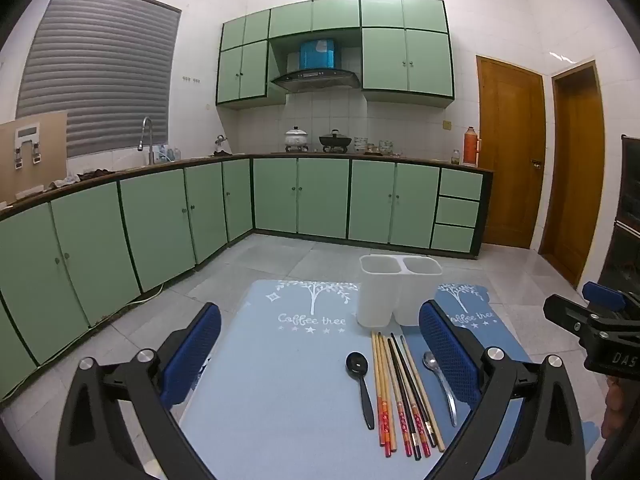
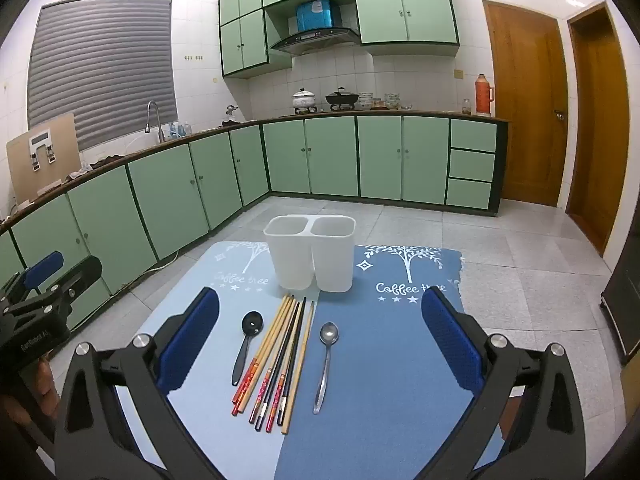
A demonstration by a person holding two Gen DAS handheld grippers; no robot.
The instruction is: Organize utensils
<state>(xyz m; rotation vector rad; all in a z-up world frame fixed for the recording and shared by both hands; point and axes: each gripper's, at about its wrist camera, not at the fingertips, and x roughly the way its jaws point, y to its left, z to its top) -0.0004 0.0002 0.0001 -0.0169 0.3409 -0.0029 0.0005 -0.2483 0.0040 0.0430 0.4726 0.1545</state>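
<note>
Left gripper (image 1: 320,356) and right gripper (image 2: 320,340) both spread wide, nothing between the jaws. Chopsticks (image 2: 276,364) lie bundled on the mats between black spoon (image 2: 247,344) and metal spoon (image 2: 326,364), just before the empty two-compartment holder (image 2: 310,256).

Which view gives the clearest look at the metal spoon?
The right wrist view: the metal spoon lies whole and unobstructed on the dark blue mat, right of the chopsticks. In the left wrist view the spoon sits close behind the left gripper's right finger pad, which crowds it.
</note>
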